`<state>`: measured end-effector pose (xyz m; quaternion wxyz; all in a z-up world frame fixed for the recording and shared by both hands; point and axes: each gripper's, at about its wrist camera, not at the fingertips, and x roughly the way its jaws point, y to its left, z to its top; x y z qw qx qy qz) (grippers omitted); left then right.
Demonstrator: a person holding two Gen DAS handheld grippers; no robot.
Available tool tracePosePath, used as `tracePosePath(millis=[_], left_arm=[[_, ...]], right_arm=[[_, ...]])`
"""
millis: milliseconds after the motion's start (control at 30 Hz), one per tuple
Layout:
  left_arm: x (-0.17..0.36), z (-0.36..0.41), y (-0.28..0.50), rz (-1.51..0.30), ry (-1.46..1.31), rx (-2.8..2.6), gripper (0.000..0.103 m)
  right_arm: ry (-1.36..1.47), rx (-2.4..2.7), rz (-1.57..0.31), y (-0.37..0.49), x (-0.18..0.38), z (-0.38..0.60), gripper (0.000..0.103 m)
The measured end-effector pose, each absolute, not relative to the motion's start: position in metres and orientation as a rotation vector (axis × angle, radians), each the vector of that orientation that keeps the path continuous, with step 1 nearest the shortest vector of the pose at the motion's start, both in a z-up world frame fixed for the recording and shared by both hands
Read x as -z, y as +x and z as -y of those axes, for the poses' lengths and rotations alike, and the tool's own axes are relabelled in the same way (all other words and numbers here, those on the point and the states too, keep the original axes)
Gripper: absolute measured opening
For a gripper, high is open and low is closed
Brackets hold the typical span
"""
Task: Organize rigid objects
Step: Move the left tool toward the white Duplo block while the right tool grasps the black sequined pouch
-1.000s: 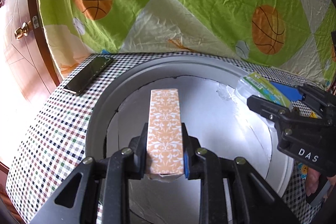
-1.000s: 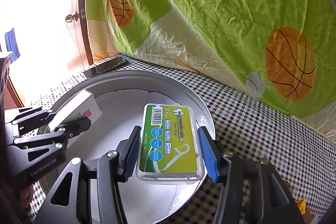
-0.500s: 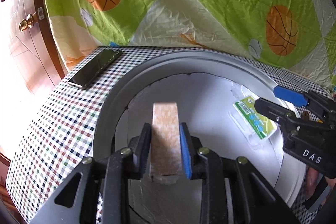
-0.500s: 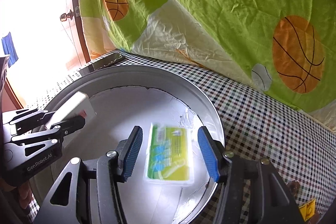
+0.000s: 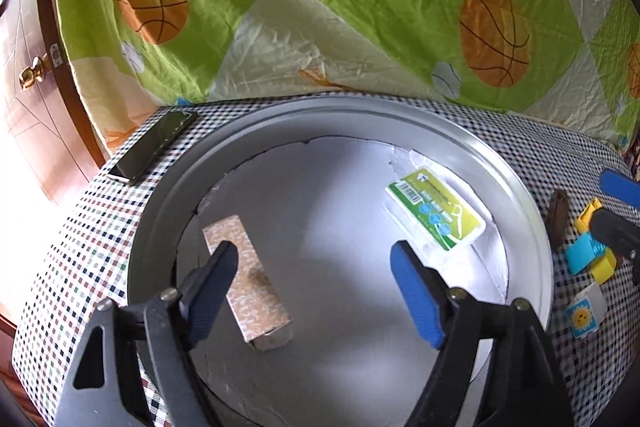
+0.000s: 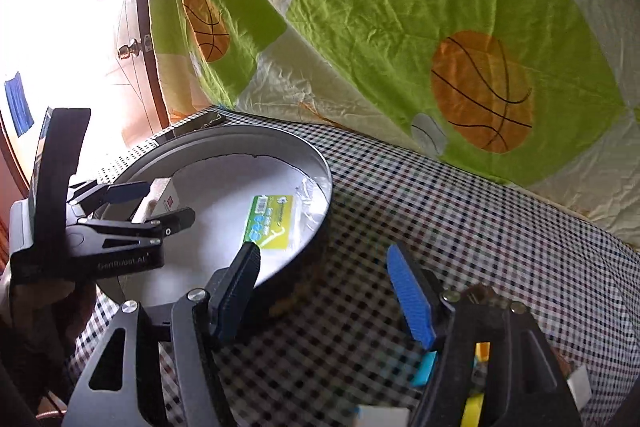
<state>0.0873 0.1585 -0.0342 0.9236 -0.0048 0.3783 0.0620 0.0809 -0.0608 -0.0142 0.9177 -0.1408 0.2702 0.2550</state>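
Both the left gripper (image 5: pixel 316 279) and right gripper (image 6: pixel 324 287) have just spread apart, empty. The orange patterned cardboard box (image 5: pixel 246 281) lies near the left rim of the round grey metal tray (image 5: pixel 516 187). A careless left withdrawal could clip it.

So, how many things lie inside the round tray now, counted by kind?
Orange patterned box: 1
Green floss pick case: 1
Total in the round tray: 2

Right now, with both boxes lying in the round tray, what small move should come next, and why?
Probably bring the right gripper, open and empty over the checked cloth, to the toy blocks beside the tray; they lie outside, while the orange box and green box are inside.
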Motion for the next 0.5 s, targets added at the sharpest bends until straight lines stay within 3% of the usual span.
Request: tracePosePath(millis=[400,500], left_arm=[[0.031,-0.112,0.067,-0.758,0.003,-0.089,0.081],[0.017,-0.097,0.049,-0.683,-0.015,-0.135,0.081]], right_arm=[[-0.136,-0.259,-0.547,0.059,0.01,0.22,0.069],[-0.122,-0.209,-0.545,0.048,0.017,0.246,0.069]])
